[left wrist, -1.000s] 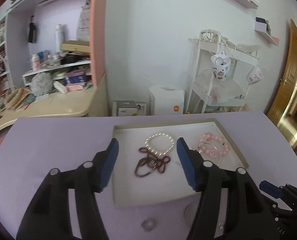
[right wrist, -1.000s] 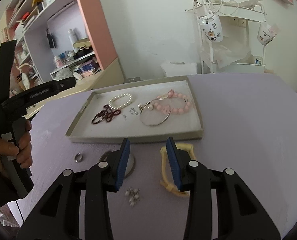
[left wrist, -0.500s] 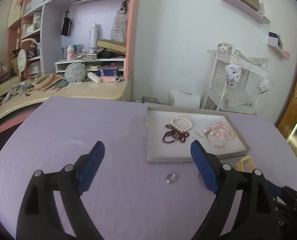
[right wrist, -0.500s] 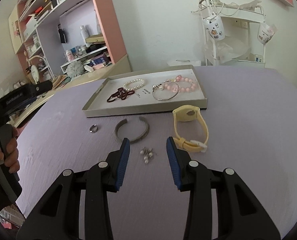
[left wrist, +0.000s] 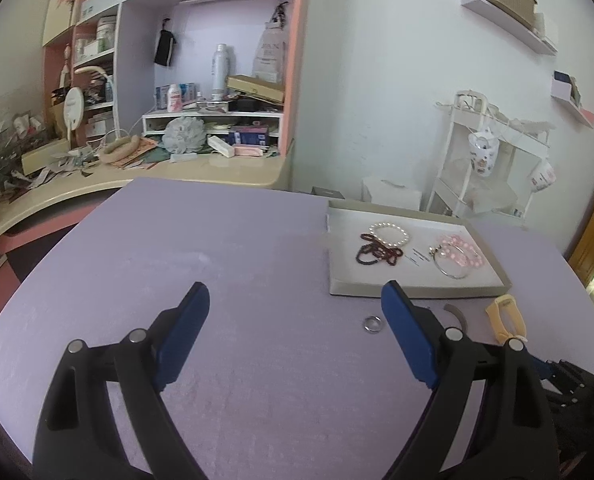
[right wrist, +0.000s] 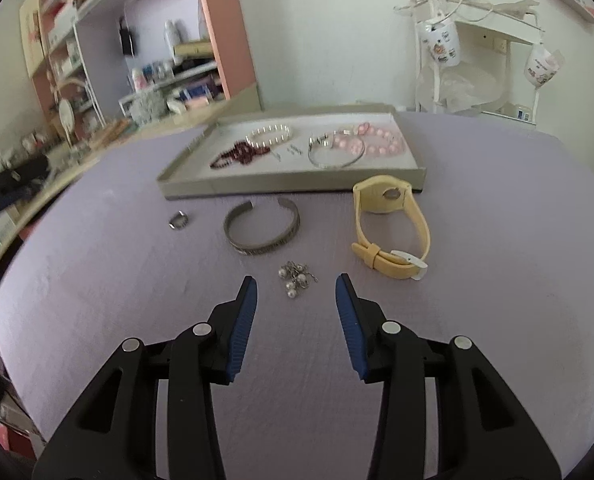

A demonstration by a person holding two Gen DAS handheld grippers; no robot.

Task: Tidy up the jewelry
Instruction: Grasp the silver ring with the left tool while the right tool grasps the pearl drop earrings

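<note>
A shallow grey tray [right wrist: 297,186] on the purple table holds a pearl bracelet [right wrist: 269,135], a dark red bead strand [right wrist: 237,156], a silver bangle [right wrist: 335,154] and a pink bead bracelet [right wrist: 377,140]. In front of it lie a silver ring [right wrist: 178,220], a silver cuff [right wrist: 262,232], a yellow watch [right wrist: 391,228] and a small pearl cluster [right wrist: 296,276]. My right gripper [right wrist: 296,292] is open, its fingertips flanking the pearl cluster from just behind. My left gripper [left wrist: 295,300] is wide open and empty, left of the tray [left wrist: 417,291], with the ring [left wrist: 372,324] beside its right finger.
A cluttered desk and pink shelving [left wrist: 201,92] stand behind the table on the left. A white wire rack [left wrist: 485,168] with hanging cups stands at the back right. The table edge curves off at the left and near sides.
Both grippers have pulled back from the tray toward the near side. The left one has also swung left. The cuff, ring, watch and pearl cluster have come into view in the right wrist frames.
</note>
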